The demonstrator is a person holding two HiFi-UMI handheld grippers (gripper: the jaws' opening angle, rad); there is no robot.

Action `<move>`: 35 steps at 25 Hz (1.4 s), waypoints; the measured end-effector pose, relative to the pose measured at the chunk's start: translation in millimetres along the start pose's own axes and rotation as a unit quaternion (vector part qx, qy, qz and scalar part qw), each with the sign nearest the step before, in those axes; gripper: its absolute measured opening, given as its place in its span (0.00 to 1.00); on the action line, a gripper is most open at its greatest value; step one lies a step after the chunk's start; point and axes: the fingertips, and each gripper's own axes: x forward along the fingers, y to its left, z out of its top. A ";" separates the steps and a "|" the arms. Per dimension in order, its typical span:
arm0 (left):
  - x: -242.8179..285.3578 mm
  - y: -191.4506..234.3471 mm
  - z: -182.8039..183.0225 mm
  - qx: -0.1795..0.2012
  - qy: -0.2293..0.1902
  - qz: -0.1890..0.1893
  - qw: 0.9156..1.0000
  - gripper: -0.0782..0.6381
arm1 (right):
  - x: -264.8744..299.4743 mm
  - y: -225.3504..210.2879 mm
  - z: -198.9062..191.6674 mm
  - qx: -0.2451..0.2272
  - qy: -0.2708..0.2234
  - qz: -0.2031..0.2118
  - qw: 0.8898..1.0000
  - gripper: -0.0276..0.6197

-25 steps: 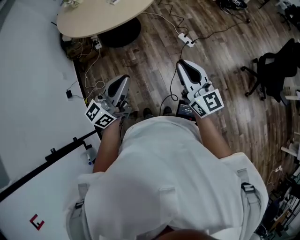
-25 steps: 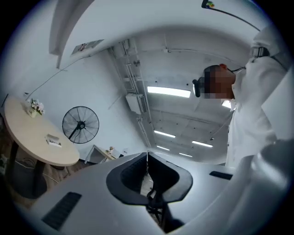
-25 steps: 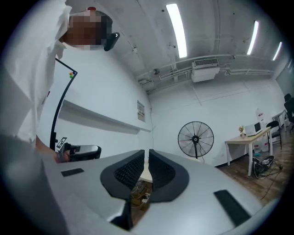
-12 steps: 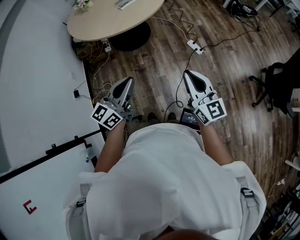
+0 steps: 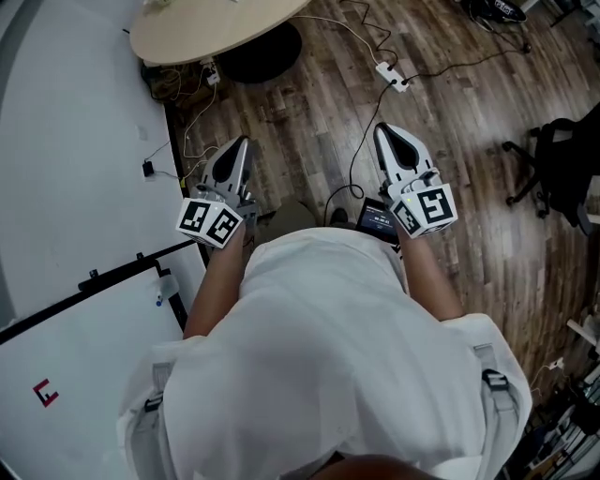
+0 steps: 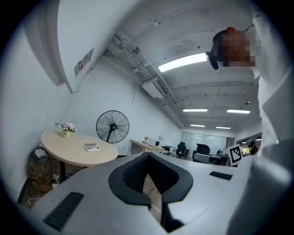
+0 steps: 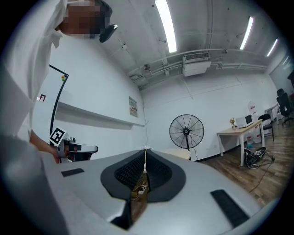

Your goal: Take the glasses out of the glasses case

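Note:
No glasses or glasses case shows plainly in any view. A small flat object lies on the round beige table; I cannot tell what it is. In the head view my left gripper and right gripper are held in front of the person's body, pointing forward over the wooden floor. Both are shut, with nothing between the jaws. In the left gripper view the left gripper points toward the table across the room. The right gripper points toward a standing fan.
The round table stands ahead, with cables and a power strip on the floor near it. A whiteboard leans at the left, an office chair stands at the right. A dark device hangs below the right gripper.
The head view has shifted, so the table sits higher in the frame. Both grippers stay shut and level, the left one a little further left.

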 end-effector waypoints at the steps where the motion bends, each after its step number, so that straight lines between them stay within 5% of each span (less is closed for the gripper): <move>1: 0.9 2.5 -0.7 0.008 0.005 0.002 1.000 0.13 | 1.0 -2.2 -2.6 0.002 0.004 0.001 1.000 0.08; 6: 12.6 15.7 -12.0 0.035 0.033 -0.010 0.999 0.13 | 8.0 -18.3 -17.1 0.017 0.019 -0.010 1.000 0.08; 14: 84.9 52.6 -23.7 -0.020 0.029 -0.058 0.998 0.13 | 40.7 -55.6 -29.1 0.014 0.058 -0.038 0.998 0.08; 27: 219.4 179.4 20.4 -0.046 0.006 -0.080 0.996 0.13 | 218.4 -133.4 4.9 -0.027 0.086 -0.029 0.995 0.08; 35: 271.1 221.2 24.1 -0.062 0.005 -0.099 0.993 0.13 | 264.6 -158.6 10.9 -0.025 0.090 -0.046 0.995 0.08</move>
